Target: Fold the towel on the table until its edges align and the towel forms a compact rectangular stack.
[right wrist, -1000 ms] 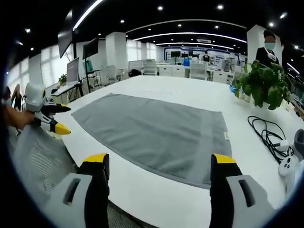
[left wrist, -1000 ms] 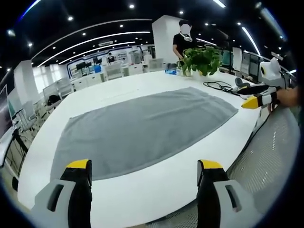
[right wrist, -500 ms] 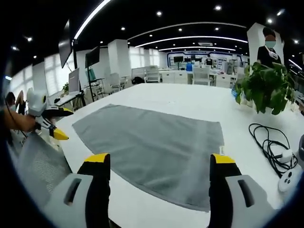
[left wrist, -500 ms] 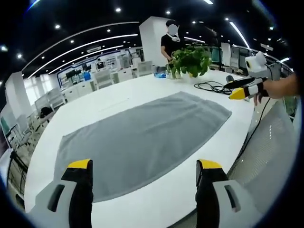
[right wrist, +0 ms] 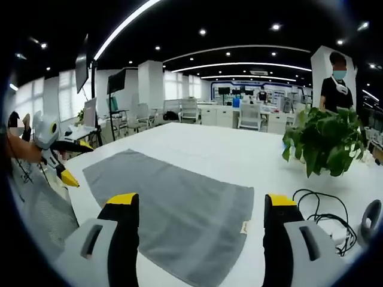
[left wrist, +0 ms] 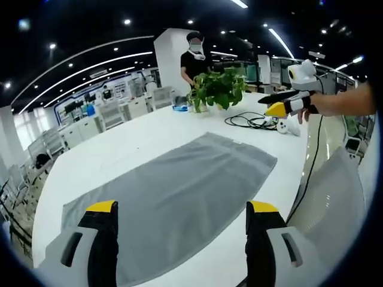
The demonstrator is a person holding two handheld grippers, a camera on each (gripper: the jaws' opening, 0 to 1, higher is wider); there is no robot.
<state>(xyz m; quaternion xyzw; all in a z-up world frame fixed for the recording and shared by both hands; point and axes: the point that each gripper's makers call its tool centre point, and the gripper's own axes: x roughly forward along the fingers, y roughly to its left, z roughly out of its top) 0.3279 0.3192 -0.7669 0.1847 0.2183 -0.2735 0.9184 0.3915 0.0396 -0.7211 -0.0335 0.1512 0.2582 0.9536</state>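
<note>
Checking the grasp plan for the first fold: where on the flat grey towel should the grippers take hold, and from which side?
The towel lies spread flat on the white table. Probably best to pinch its two near corners, right gripper and left gripper coming low from the person's table edge. Both are open and above it.

**Parts we cannot see**

In the left gripper view, the left gripper (left wrist: 178, 215) covers the near edge of the towel (left wrist: 173, 194). In the right gripper view, the right gripper (right wrist: 197, 209) hides the towel's near corners. The cable (right wrist: 320, 212) runs behind one jaw. The far desks (right wrist: 239, 113) are too small to make out.
</note>
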